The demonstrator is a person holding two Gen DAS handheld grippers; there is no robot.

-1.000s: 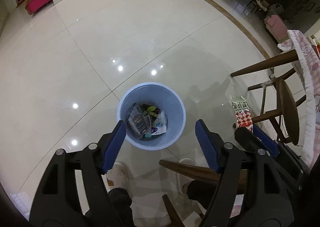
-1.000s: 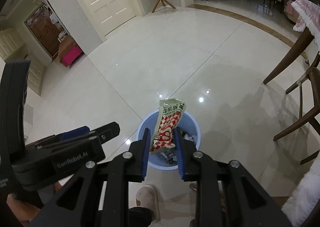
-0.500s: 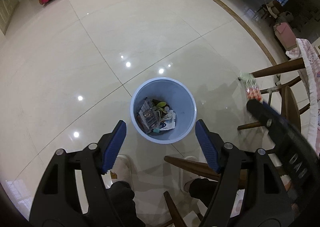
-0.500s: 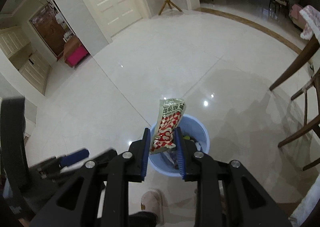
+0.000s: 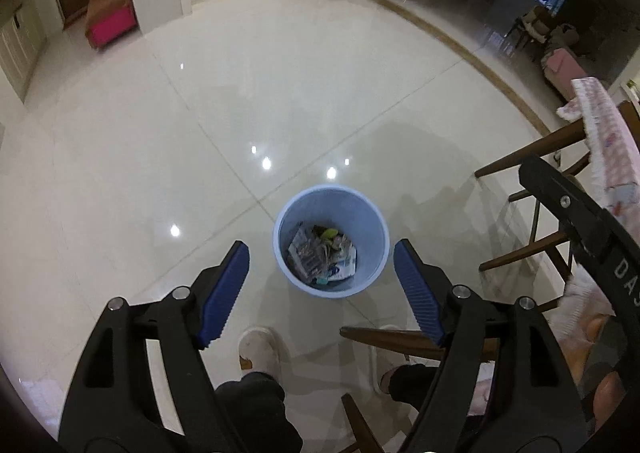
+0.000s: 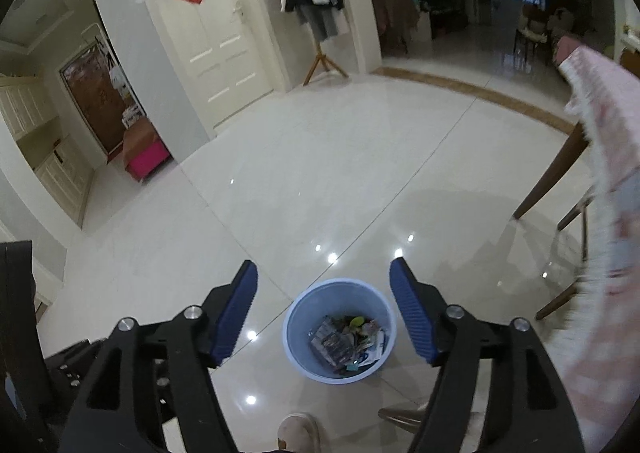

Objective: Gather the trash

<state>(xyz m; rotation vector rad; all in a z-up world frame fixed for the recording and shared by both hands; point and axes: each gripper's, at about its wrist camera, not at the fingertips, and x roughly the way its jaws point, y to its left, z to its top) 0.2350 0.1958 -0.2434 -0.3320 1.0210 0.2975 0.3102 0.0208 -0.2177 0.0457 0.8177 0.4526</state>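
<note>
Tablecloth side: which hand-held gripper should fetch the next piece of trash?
Probably right: right hand-held gripper is open, empty, and nearer the tablecloth. Left hand-held gripper, also open, sits over the bin.

Your left wrist cam looks steeply down at the floor [image 5: 320,93] from standing height, blue bin [image 5: 331,241] dead centre between the left gripper [image 5: 321,289] fingers, your slippers at the bottom edge. Your right wrist cam tilts flatter, facing the white door [image 6: 208,37] and coat stand [image 6: 320,53], bin [image 6: 340,331] low in frame between the right gripper [image 6: 324,311] fingers. Neither cam is near the bin. Both share the bin, surrounding tiles, pink stool and table edge on the right.
</note>
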